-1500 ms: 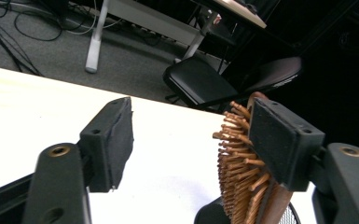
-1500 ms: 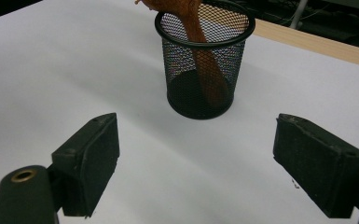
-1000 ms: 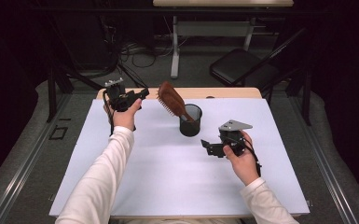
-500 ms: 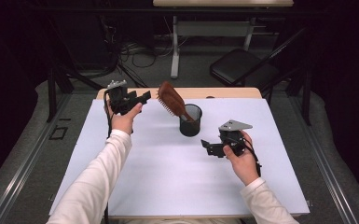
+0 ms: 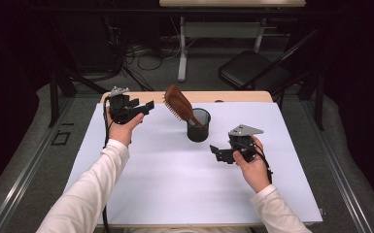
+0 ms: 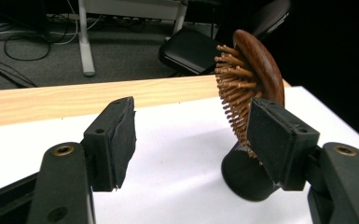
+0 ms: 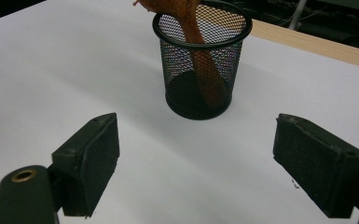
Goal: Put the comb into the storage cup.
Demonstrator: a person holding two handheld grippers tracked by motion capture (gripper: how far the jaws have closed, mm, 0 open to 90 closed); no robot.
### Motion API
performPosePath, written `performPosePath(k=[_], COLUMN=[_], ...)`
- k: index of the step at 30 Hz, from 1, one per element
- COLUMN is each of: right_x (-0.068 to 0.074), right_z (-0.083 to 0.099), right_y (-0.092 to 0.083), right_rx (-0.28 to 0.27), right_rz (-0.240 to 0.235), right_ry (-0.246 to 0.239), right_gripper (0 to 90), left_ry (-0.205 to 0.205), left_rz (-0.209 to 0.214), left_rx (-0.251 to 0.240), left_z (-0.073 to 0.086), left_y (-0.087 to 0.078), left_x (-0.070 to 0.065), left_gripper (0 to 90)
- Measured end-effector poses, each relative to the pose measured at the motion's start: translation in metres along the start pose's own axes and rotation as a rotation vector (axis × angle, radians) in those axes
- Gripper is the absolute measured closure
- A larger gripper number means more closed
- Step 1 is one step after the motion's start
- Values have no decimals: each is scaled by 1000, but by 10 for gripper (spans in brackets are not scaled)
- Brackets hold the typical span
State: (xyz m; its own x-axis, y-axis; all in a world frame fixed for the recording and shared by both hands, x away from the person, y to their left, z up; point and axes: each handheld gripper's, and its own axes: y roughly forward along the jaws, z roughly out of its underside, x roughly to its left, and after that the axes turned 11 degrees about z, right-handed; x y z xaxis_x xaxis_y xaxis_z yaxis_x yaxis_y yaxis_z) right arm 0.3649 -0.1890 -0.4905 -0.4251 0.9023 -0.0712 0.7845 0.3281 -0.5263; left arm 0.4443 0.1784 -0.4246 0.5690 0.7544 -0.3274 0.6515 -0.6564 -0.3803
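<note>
A brown wooden hairbrush (image 5: 177,102) stands handle-down in a black mesh cup (image 5: 198,127) at the back middle of the white sheet (image 5: 175,189), its head leaning left over the rim. My left gripper (image 5: 144,107) hovers left of the brush, apart from it. In the left gripper view my left gripper (image 6: 191,121) is open; its jaws have just opened a little further, with nothing between them. The bristled head (image 6: 256,70) and the cup (image 6: 242,177) lie beyond the right jaw. My right gripper (image 5: 217,153) (image 7: 196,135) is open and empty, in front of the cup (image 7: 172,60) and the brush handle (image 7: 204,70).
A strip of bare wooden tabletop (image 5: 233,96) runs behind the white sheet. Beyond the table stand a black chair (image 5: 252,73) and a white table leg (image 5: 181,53), with cables on the floor (image 5: 131,53). A person's white sleeves come in from the bottom.
My left gripper has shifted slightly, a little lower in the picture, still left of the brush. The right gripper, brush and cup have not moved.
</note>
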Motion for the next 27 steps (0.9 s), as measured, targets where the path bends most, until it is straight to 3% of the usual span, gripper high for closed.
performPosePath(k=[12, 27], right_x=[0, 1], right_z=[0, 0], right_y=[0, 0], right_rx=[-3, 3], right_rz=[1, 2], right_ry=[0, -1], right_gripper=[143, 143], left_ry=[35, 49], left_rz=[19, 98], left_rx=[45, 81], left_z=[8, 23], left_y=[-15, -34], left_x=[0, -9], left_gripper=[234, 157])
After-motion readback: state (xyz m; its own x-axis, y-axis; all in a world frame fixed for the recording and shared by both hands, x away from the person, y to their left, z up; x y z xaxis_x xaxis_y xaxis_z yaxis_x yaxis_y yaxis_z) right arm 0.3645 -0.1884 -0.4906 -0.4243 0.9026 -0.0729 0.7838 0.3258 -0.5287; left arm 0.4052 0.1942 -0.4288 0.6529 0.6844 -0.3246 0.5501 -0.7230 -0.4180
